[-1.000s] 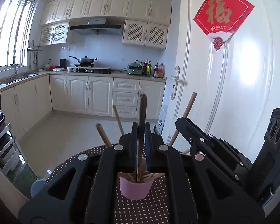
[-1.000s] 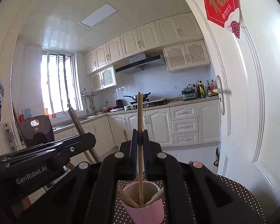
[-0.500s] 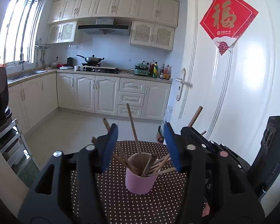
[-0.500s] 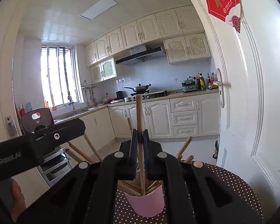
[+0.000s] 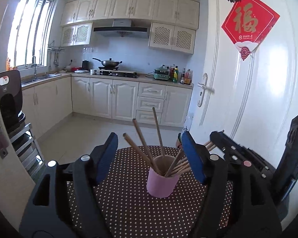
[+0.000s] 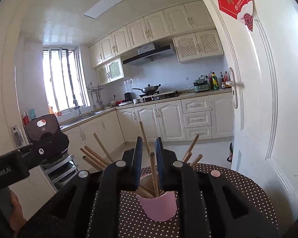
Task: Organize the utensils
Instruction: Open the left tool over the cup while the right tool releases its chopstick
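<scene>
cup: pink cup (image 5: 162, 180) is stood upright on the dotted tabletop (image 5: 129, 208), near its middle, in front of both tongs.
chopsticks: a fan of wooden chopsticks (image 5: 143, 150) is leaned against the cup rim, tips down inside; some are tilted left, some right.
last stick: one chopstick (image 6: 154, 174) is seen between the right pads, its lower end already inside the cup; judged to be the piece being dropped in.
step: release into the cup, judged nearly done.
how to do it well: the pads should be parted fully before anything is pulled back, so the stick is not dragged out; the retreat is best made straight back and slightly up, clear of the leaning sticks; the cup looks light and top-heavy, so no sideways nudge should be given.
right tongs (image 6: 149, 152): only narrowly parted and opening; the stick is bracketed, and no clear pad contact is seen.
left tongs (image 5: 150, 156): spread wide and opening; nothing is held, with cup and sticks framed in the gap beyond the pads, untouched.
risk: cup tipped if a splayed stick is clipped.
</scene>
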Available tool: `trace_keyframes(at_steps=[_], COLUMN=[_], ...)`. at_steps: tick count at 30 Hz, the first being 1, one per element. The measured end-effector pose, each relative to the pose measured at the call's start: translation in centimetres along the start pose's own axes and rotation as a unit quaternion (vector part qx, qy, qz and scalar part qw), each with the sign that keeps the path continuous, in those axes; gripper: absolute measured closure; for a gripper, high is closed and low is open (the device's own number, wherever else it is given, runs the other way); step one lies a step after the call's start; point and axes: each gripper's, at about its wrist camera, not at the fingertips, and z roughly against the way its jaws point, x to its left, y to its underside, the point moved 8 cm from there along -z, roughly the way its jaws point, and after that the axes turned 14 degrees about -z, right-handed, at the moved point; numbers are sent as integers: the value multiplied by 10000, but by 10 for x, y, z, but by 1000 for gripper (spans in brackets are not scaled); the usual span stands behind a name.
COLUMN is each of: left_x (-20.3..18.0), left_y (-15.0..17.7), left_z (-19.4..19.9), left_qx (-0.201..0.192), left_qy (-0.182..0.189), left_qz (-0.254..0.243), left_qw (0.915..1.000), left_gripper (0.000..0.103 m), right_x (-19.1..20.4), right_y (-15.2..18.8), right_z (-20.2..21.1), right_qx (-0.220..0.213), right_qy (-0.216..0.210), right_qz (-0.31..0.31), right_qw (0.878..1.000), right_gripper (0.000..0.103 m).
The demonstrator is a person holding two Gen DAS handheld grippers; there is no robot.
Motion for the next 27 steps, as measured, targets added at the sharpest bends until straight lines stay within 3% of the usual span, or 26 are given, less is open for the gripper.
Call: trace_keyframes(at_steps=[9,15,27], left_x=[5,2,-14], left_y=[11,12,24], left_z=[28,57,112], left_qx=[33,-64,-355], left_qy=[-104,-306,-618], left_qz=[-21,-235,-520], left_qw=[9999,9992,9961], left_gripper=[34,28,13], right_x=[14,27,36], right_y=[2,8,17], right_z=[33,60,113], right_qx=[58,135,31], right_qy=[-68,-167,-9], right_qz=[125,219,483], right_qw=[9999,9995,9988], right_gripper=[83,73,33])
